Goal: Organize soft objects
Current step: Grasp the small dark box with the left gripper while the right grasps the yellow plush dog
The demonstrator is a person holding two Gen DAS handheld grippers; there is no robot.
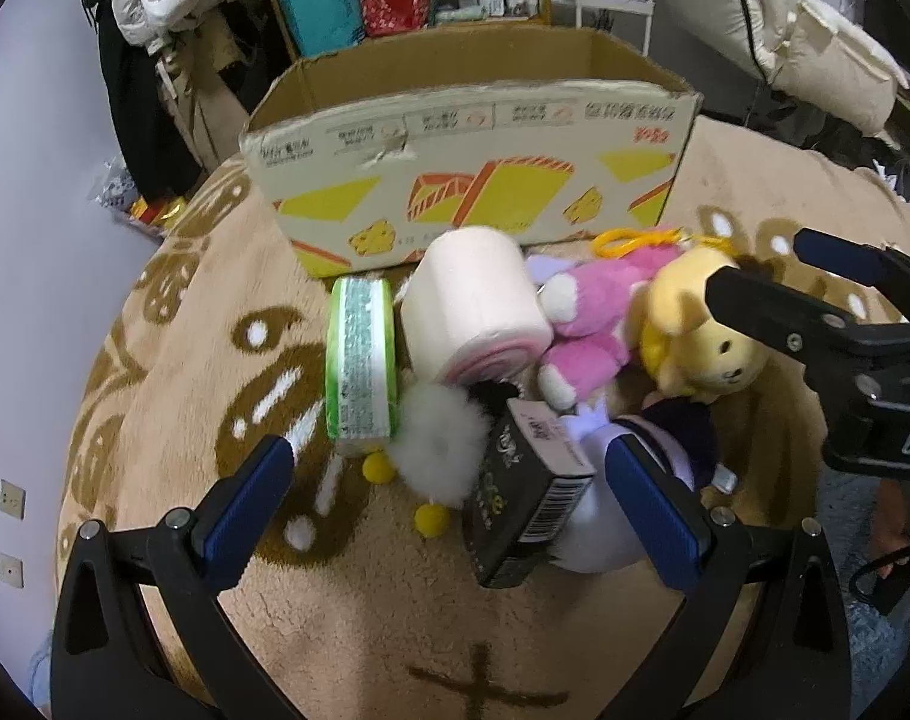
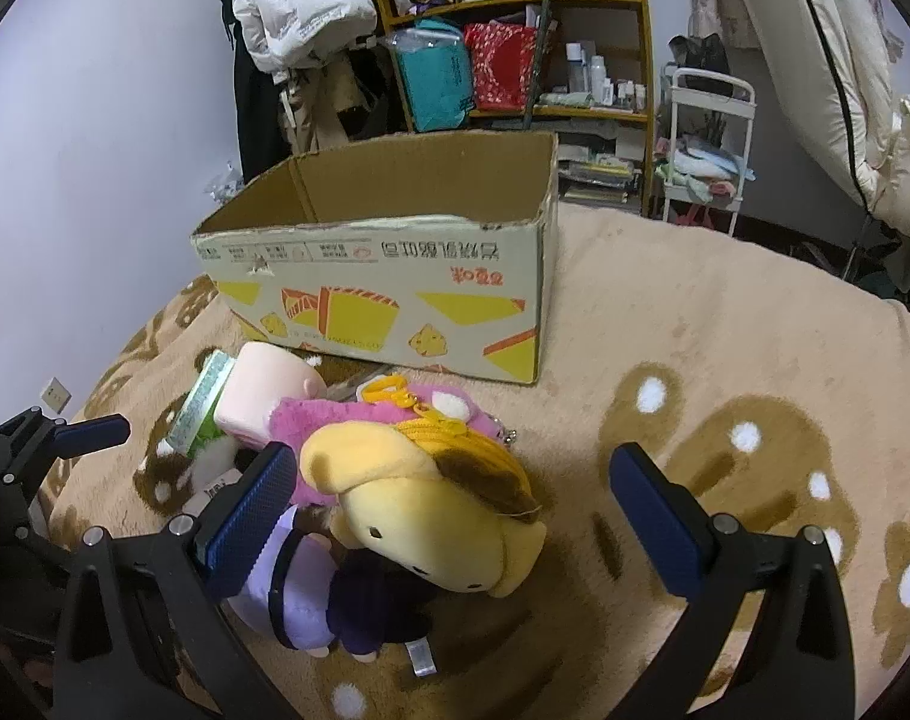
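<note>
Right gripper (image 2: 452, 531) fingers spread wide, grasping nothing; the yellow plush (image 2: 431, 510) lies between them, nearer the left finger, so this looks like a lineup for a pinch on its head. Contact with either pad cannot be confirmed. Under and beside it lies a purple-dressed doll (image 2: 311, 594), with the pink plush (image 2: 323, 420) just behind.

Left gripper (image 1: 449, 516) also released, fingers wide apart, hovering low over the pile. Between them sit a white fluffy toy (image 1: 440, 450) with yellow pom-poms and a black barcoded box (image 1: 524, 510), the latter tilted against the doll. No grip on either.

Further out: a pink-white roll cushion (image 1: 473, 306) and a green-edged tissue pack (image 1: 362, 366) stand side by side, touching or nearly so, just in front of the cardboard box (image 1: 473, 180). All the soft things are heaped together on the tan blanket (image 2: 695, 330), near the box's front wall, likely staged for transfer.

Cardboard box is open-topped; the interior walls visible look bare, floor hidden, so contents cannot be told. Judged: sorting barely begun, yellow plush likely first.
</note>
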